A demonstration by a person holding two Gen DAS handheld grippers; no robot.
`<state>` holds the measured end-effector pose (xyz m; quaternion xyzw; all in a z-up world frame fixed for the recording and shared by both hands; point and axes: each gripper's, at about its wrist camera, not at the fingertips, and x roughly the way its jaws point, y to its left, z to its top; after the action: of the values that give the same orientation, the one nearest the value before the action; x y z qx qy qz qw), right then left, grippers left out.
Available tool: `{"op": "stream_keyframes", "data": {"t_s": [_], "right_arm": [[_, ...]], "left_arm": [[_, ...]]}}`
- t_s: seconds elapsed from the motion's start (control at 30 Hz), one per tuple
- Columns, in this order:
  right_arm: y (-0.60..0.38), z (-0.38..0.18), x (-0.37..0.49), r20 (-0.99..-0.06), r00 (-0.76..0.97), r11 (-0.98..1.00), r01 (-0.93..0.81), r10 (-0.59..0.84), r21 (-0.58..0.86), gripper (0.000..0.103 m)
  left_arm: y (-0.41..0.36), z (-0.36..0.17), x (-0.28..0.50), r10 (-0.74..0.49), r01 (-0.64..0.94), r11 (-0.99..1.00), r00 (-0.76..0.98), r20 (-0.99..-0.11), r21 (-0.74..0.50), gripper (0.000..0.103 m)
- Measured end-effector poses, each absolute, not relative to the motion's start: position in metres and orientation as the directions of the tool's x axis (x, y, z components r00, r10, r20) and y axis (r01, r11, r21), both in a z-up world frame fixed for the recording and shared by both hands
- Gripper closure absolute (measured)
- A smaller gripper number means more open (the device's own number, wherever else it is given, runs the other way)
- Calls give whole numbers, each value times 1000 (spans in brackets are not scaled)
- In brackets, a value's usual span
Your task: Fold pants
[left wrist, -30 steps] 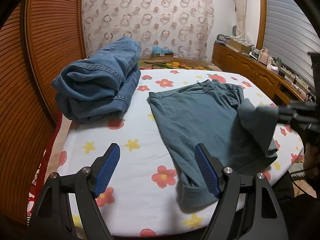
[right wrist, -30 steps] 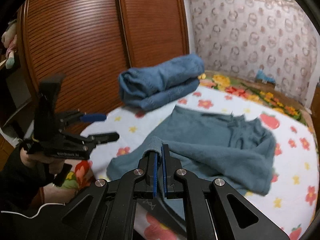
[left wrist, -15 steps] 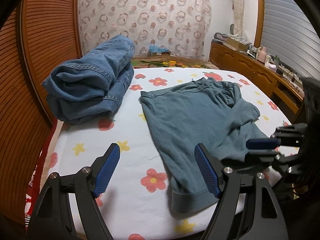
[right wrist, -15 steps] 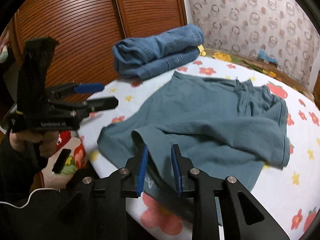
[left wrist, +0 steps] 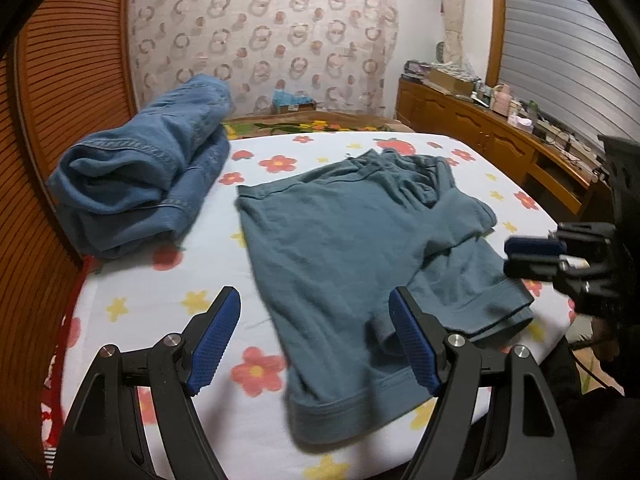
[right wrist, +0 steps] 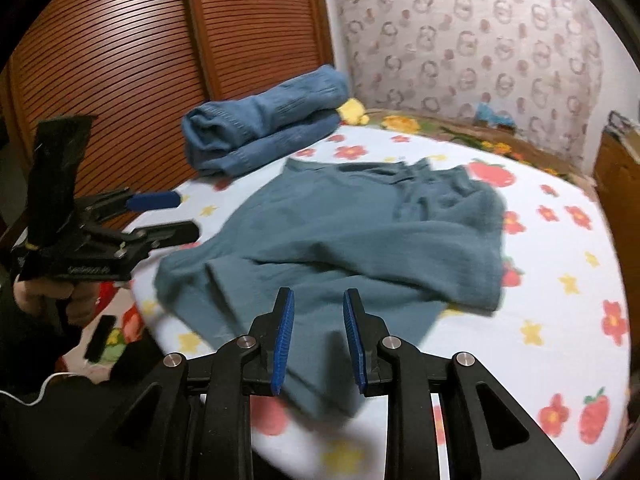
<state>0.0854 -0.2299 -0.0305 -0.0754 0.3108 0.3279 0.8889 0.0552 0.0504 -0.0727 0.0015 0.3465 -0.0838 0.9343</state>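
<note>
Teal pants lie on the flowered bed sheet, one leg folded over the other; they also show in the right wrist view. My left gripper is open and empty above the near hem. It also appears at the left of the right wrist view. My right gripper is open and empty, just above the near edge of the pants. It also appears at the right of the left wrist view.
A stack of folded blue jeans lies at the far left of the bed, next to the slatted wooden wardrobe doors. A wooden dresser with clutter stands to the right. A patterned curtain hangs behind.
My right gripper has let go of the pant leg it held and opened. The leg now lies flat on the bed. Both grippers have drawn back slightly.
</note>
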Motion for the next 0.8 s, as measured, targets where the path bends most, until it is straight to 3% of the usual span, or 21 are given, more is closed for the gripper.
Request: {"op": "stream_keyframes", "data": {"t_s": [0.43,0.8], "right_arm": [[-241,-42,127,-616,689,871,-492,383,-9,64],[-235,-49,160,-676,649,891,-453,350,25,63]], "left_arm": [[22,-91,63,-230,228,969,692,-684,-95,29],[19,-100,66,-224,228,969,670,-708,-90,30]]}}
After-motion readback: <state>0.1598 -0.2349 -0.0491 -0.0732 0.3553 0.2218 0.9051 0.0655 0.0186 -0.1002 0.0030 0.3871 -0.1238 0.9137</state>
